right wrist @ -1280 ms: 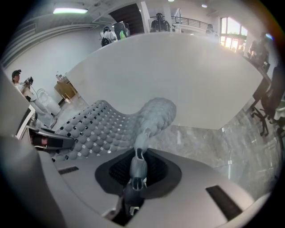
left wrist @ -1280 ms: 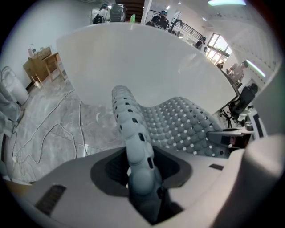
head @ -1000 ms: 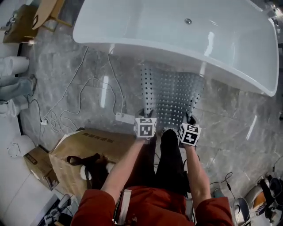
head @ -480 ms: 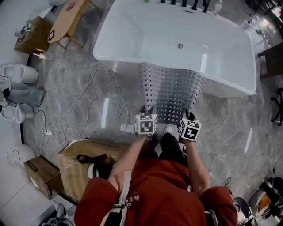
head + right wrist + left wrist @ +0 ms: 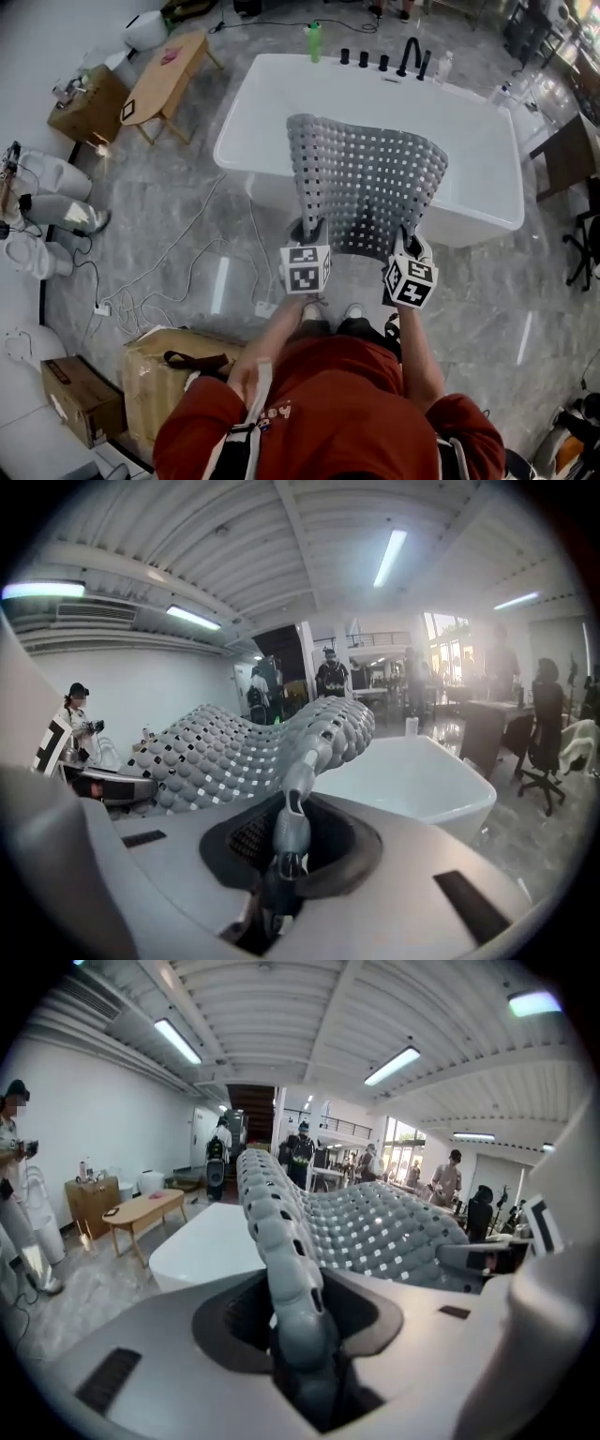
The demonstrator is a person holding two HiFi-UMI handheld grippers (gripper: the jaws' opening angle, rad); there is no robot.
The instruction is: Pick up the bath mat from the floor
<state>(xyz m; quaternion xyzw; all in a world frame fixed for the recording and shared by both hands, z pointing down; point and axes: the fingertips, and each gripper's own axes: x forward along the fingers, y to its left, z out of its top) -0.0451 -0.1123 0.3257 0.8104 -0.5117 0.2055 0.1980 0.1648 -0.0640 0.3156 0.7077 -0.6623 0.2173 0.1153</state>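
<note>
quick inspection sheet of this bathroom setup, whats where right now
surface: grey marble-look floor, glossy, no spill seen
job's things: grey perforated bath mat, off the floor, spread out over the bathtub's near edge
clutter: cardboard boxes at the person's left; wooden bench
tools: left tool shut on the mat's near left corner; right tool shut on its near right corner
cables: white cables looping loose across the floor
surroundings: white bathtub with black taps, green bottle on its rim; people standing far behind
</note>
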